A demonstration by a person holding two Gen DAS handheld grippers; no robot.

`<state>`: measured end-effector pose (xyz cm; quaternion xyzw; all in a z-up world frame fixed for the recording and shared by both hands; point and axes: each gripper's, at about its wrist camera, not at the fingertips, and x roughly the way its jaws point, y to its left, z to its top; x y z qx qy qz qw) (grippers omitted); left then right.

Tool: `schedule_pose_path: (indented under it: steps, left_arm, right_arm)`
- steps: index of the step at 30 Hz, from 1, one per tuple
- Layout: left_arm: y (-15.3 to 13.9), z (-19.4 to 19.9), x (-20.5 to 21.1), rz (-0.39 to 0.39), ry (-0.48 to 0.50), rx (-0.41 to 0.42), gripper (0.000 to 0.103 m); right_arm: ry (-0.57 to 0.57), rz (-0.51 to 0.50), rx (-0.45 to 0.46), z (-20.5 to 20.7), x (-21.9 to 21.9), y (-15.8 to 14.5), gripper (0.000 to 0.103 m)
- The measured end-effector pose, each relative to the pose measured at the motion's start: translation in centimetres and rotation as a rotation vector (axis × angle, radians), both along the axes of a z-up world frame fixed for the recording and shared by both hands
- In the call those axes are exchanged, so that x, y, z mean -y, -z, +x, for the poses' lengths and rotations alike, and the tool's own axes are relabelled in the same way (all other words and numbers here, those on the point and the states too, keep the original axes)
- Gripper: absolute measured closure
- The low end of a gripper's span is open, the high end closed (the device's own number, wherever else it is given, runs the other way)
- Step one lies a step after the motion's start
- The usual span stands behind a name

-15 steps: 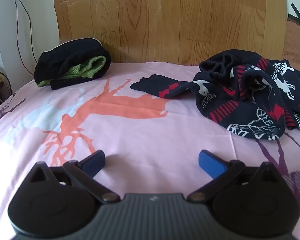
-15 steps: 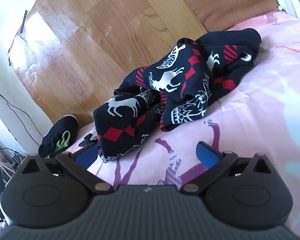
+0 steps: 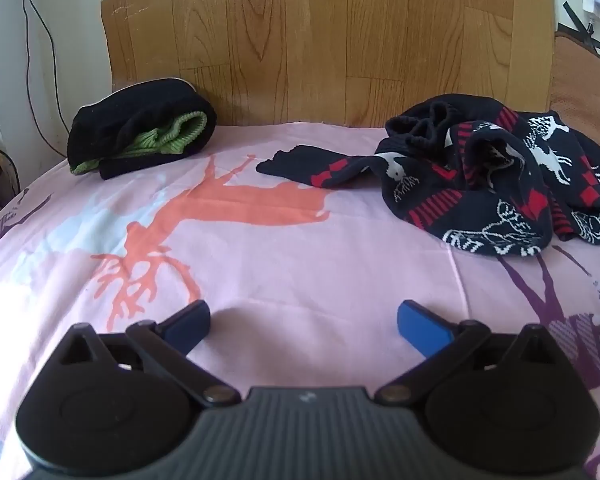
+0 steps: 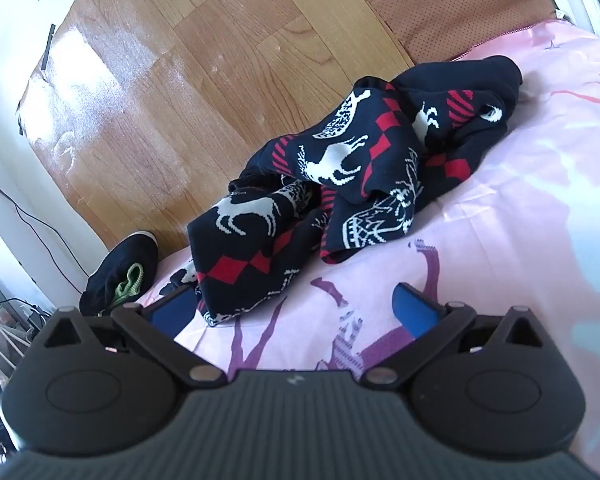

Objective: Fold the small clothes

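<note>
A dark navy sweater (image 3: 496, 184) with red diamonds and white reindeer lies crumpled on the pink bedsheet (image 3: 300, 248), one sleeve stretched out to the left. In the right wrist view the same sweater (image 4: 340, 184) is heaped just ahead. My left gripper (image 3: 303, 322) stands open over bare sheet, well short of the sweater, nothing between its blue pads. My right gripper (image 4: 296, 306) is open too; the sweater's near edge lies close to its left pad (image 4: 172, 308), with no grip on it.
A folded black garment with green knit lining (image 3: 140, 140) rests at the back left against the wooden headboard (image 3: 320, 40). A brown cushion (image 4: 452, 4) sits at the back right. Cables hang on the white wall (image 3: 32, 40) to the left.
</note>
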<state>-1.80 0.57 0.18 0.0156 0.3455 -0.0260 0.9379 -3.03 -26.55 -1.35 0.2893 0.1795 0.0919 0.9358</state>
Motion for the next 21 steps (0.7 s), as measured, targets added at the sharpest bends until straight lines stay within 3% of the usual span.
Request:
schedule_pose_path:
  steps: [21]
  left_arm:
    - [-0.03,-0.23,-0.06,-0.009,0.016,-0.001,0.000]
  right_arm:
    - [-0.001,0.002,0.001,-0.06,0.08,-0.01,0.000]
